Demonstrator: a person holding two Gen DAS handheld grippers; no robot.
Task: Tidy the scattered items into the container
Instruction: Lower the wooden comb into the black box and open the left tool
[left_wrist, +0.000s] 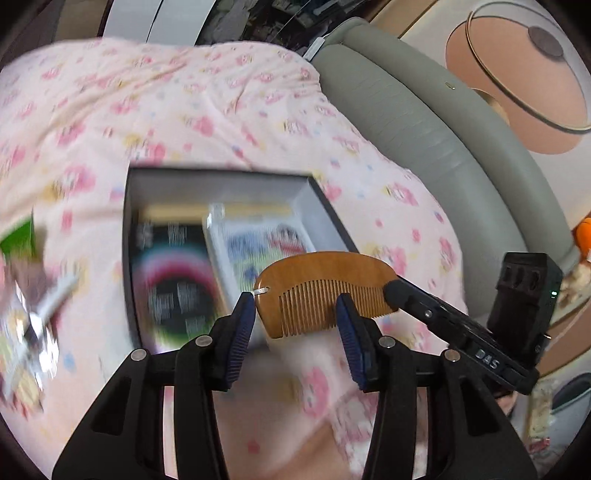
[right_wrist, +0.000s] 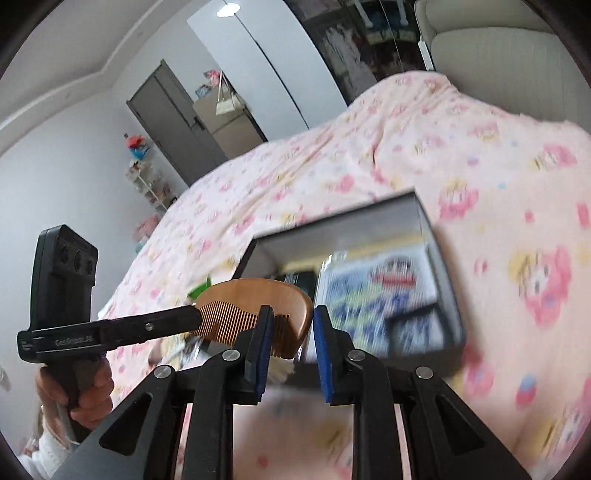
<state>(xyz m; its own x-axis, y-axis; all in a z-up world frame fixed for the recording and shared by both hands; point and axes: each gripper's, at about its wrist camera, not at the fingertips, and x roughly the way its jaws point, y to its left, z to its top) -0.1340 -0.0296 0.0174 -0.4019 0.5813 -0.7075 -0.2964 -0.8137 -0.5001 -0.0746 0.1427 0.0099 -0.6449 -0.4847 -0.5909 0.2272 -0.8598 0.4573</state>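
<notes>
Wooden comb (left_wrist: 325, 273) is in the air over the near edge of the open box (left_wrist: 127, 221). Right gripper (right_wrist: 291, 321) is narrowly open and clamps the comb's end. Left gripper (left_wrist: 293, 306) is half open, pads against the comb; can't tell if it grips.

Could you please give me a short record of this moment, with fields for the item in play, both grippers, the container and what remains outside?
item: wooden comb, lifted off the bedding
left gripper: fingers straddle the comb's left part; grip unclear
right gripper: at the comb's right end; grip unclear
container: open box on the pink blanket, just beyond the comb
box contents: printed packets, blurred
still outside: blurred loose items left of the box
</notes>
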